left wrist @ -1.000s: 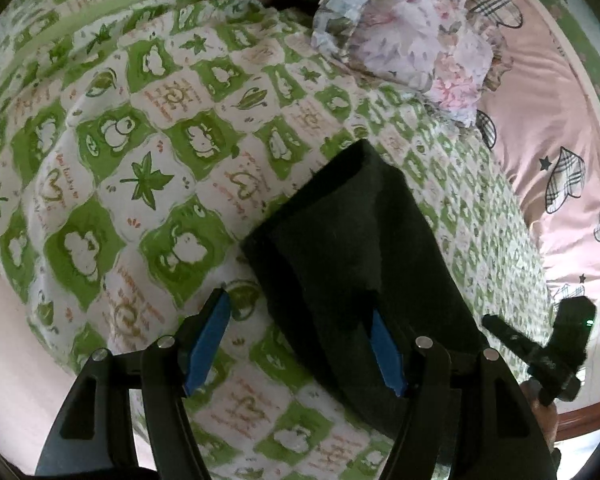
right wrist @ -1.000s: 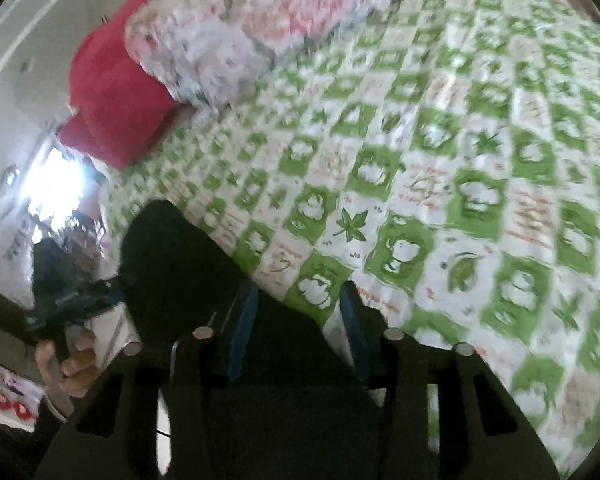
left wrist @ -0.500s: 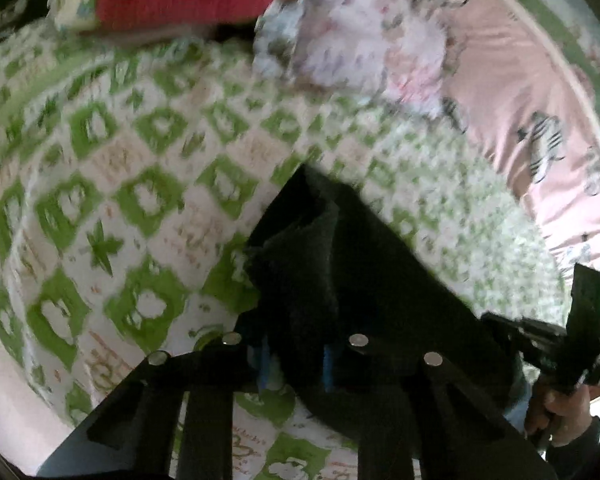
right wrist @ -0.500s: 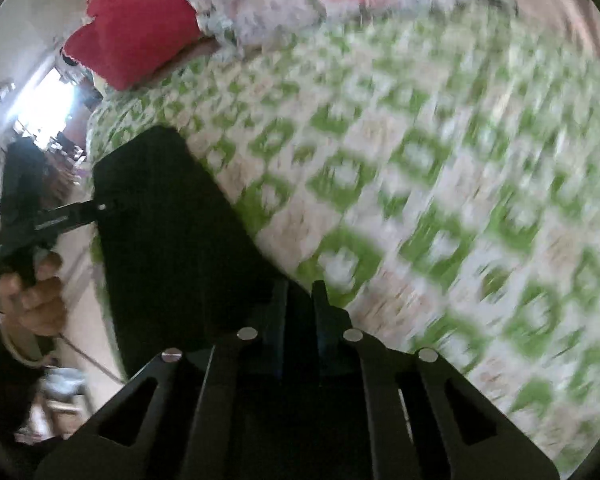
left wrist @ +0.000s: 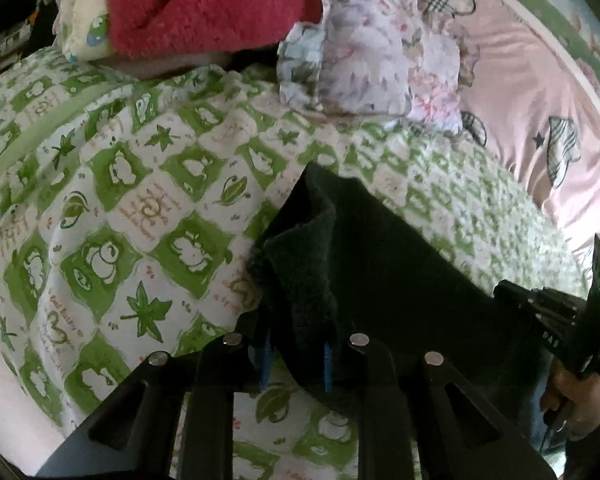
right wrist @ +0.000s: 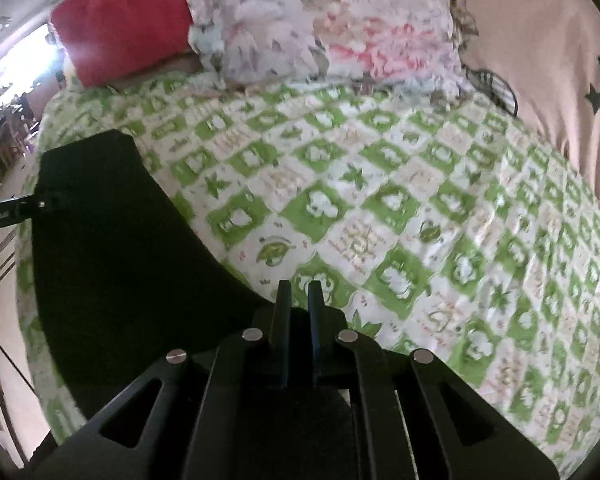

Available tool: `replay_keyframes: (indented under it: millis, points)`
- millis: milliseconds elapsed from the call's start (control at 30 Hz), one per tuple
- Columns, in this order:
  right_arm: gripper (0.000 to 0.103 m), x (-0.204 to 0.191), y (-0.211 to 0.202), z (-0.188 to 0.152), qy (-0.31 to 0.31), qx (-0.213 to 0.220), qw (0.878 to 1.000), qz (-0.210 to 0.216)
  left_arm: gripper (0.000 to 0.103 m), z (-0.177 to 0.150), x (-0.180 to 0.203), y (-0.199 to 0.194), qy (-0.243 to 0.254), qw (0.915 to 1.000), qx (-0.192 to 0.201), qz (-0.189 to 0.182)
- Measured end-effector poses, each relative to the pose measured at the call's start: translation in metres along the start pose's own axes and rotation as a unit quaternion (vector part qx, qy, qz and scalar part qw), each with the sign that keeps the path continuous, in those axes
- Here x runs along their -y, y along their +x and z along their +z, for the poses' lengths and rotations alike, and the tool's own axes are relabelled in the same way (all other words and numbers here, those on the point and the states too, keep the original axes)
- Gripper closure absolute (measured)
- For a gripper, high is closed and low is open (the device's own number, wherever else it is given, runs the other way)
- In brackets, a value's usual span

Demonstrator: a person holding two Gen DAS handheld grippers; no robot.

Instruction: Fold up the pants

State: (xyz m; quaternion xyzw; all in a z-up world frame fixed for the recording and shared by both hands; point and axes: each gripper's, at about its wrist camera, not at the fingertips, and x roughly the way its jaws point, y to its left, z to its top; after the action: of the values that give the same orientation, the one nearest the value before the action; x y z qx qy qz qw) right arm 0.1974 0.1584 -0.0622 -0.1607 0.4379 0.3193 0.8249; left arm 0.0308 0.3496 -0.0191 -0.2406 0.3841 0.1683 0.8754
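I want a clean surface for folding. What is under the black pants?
The pants lie on a green-and-white patterned sheet. The sheet shows all around them; the part directly beneath is covered, so anything lying there cannot be seen.

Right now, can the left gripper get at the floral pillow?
Probably not as is: the left gripper has a bunched fold of the black pants between its opening jaws, and open green bedspread separates it from the floral pillow.
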Motion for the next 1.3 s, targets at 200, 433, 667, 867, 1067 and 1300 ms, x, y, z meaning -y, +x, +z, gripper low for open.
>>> replay_keyframes:
  millis: [200,433,667,867,1067,1300]
  points:
    - [0.088,0.022,-0.027,-0.011,0.08,0.021,0.996,0.028,0.066,-0.001,-0.004,-0.029,-0.01,0.9997,0.013,0.015]
    - [0.088,0.044,-0.096,-0.045,0.146,0.061,0.986,0.057,0.059,-0.001,0.022,-0.069,0.011,0.999,0.042,-0.01]
    - [0.087,0.052,-0.147,-0.118,0.21,0.063,0.975,0.049,0.05,-0.013,0.1,-0.071,0.088,0.9933,0.023,-0.071]
    - [0.049,0.062,-0.188,-0.18,0.261,0.07,0.963,0.017,0.048,-0.04,0.175,-0.052,0.162,0.9797,-0.019,-0.117]
    - [0.049,0.064,-0.221,-0.232,0.317,0.077,0.945,-0.008,0.045,-0.071,0.243,-0.041,0.23,0.9586,-0.058,-0.157]
    - [0.049,0.065,-0.239,-0.275,0.363,0.072,0.929,-0.029,0.044,-0.098,0.3,-0.032,0.286,0.933,-0.101,-0.193]
